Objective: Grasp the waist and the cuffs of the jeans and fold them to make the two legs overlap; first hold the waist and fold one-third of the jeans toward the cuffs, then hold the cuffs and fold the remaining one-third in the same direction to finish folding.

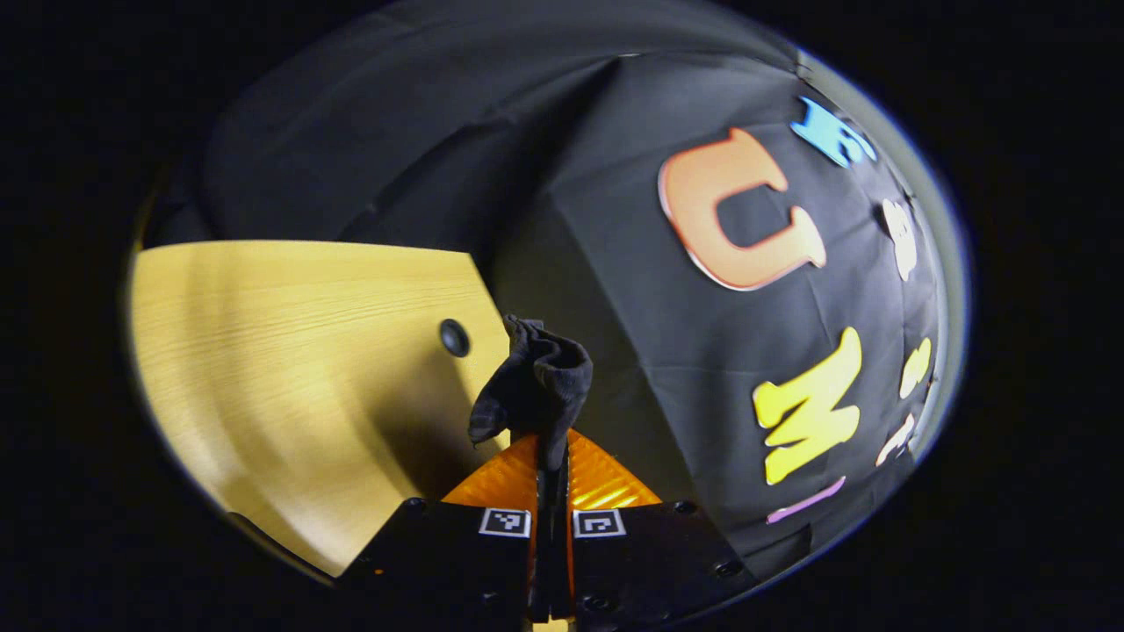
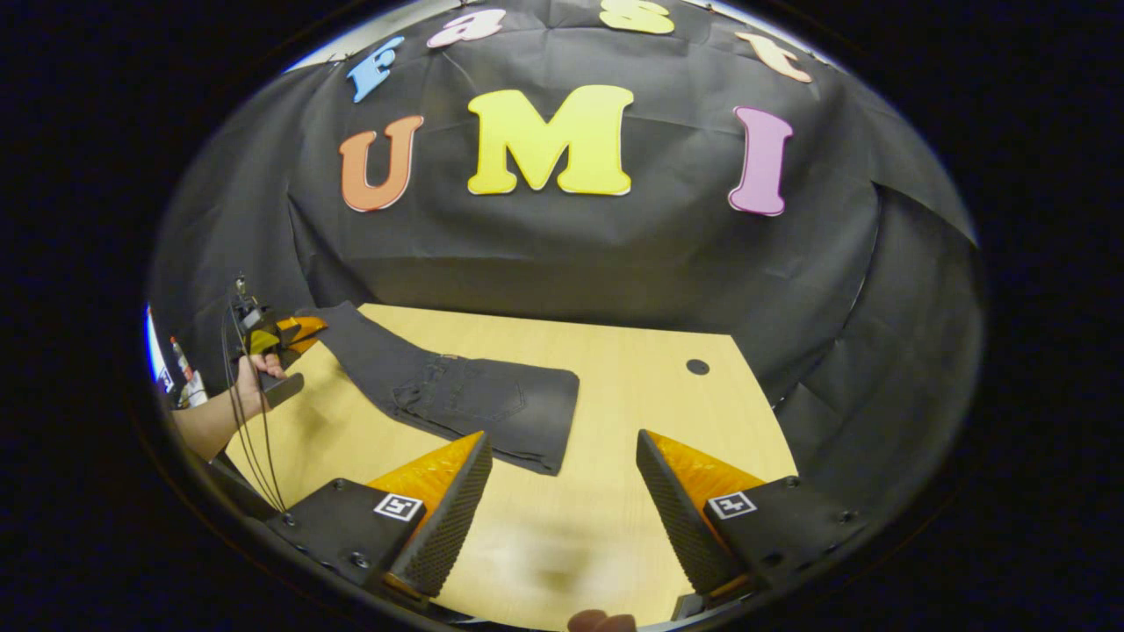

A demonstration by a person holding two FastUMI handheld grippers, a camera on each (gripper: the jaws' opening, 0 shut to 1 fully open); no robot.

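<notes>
Left gripper view: the left claw [image 1: 551,456] is closed, its two fingers [image 1: 505,483] pressed together on a bunched fold of the jeans [image 1: 536,382]. The dark fabric rises in a crumpled tuft above the fingertips. Behind it lies the counter [image 1: 290,351], a pale wood surface carrying one round dark hole [image 1: 454,337]. The black cloth wall [image 1: 615,219] of the booth stands beyond the counter edge.

Right gripper view: the right claw [image 2: 562,491] is wide open and holds nothing; its two fingers stand well apart above the near part of the counter [image 2: 632,395], with bare wood between them. One pair of jeans [image 2: 474,399] lies on the counter, folded lengthwise, waist end toward the right claw and just beyond its left finger [image 2: 443,500]. One back pocket [image 2: 461,399] faces up. The far end of the jeans is lifted off the counter toward the far left, where it meets the left claw [image 2: 303,332]. A hand [image 2: 255,377] grips that device, with a bare forearm below it and thin cables hanging beside it. The same hole [image 2: 697,366] sits near the right rear corner of the counter, well apart from the jeans.

Count: two claws, one pair of jeans, one counter, one hole. No container is in use
</notes>
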